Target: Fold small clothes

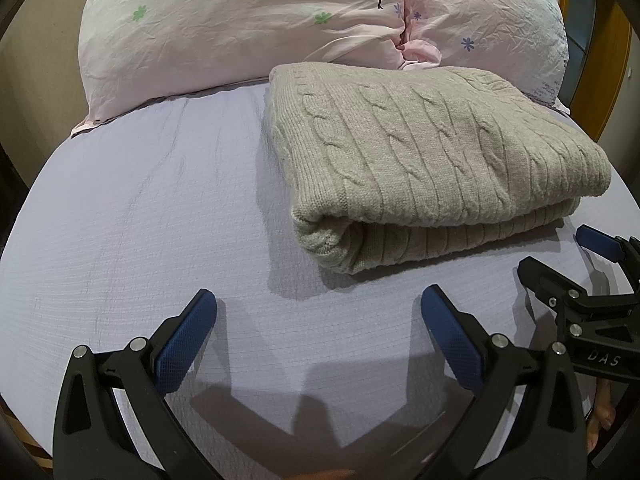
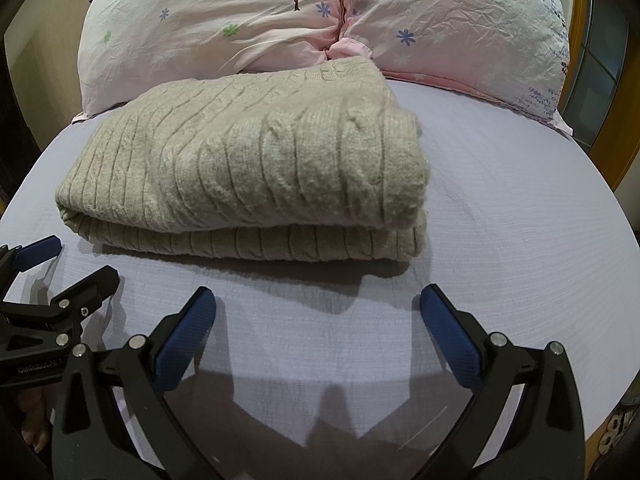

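Folded sweater (image 1: 432, 160) right of centre on a bed (image 1: 140, 220); left gripper (image 1: 318, 312) spread wide below, pillows (image 1: 240, 20) along the top.

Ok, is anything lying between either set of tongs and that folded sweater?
Nothing visible. Only bare lavender sheet separates the open left tongs and open right tongs from the folded beige sweater. The pillows sit behind it.

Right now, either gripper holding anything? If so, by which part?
Nothing held. Left gripper and right gripper are both open over the sheet, short of the folded sweater.
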Available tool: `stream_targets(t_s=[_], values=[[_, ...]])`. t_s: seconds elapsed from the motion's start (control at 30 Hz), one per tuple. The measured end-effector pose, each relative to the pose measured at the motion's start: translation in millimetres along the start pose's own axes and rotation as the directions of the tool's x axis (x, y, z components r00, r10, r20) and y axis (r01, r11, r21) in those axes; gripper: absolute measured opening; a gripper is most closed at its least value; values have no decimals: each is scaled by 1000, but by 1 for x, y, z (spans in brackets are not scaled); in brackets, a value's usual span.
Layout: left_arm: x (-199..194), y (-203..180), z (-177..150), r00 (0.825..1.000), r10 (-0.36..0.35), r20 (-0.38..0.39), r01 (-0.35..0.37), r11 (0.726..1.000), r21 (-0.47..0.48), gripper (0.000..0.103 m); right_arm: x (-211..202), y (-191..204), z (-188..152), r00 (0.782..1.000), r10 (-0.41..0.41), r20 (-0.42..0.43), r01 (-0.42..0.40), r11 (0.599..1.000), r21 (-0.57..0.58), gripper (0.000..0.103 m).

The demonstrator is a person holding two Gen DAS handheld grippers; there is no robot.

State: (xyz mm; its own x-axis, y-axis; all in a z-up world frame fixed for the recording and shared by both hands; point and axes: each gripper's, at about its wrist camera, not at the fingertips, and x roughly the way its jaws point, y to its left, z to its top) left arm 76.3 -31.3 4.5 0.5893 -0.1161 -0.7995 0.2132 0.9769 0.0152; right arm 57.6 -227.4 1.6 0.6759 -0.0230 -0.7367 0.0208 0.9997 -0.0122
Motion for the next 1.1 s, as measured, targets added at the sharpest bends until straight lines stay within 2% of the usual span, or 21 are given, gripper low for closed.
stream_targets(t_s=[1.1], values=[[0,2,2,1000,0,-2,0,1000,0,102,0,0,0,1000,0,0,0,1000,0,101]])
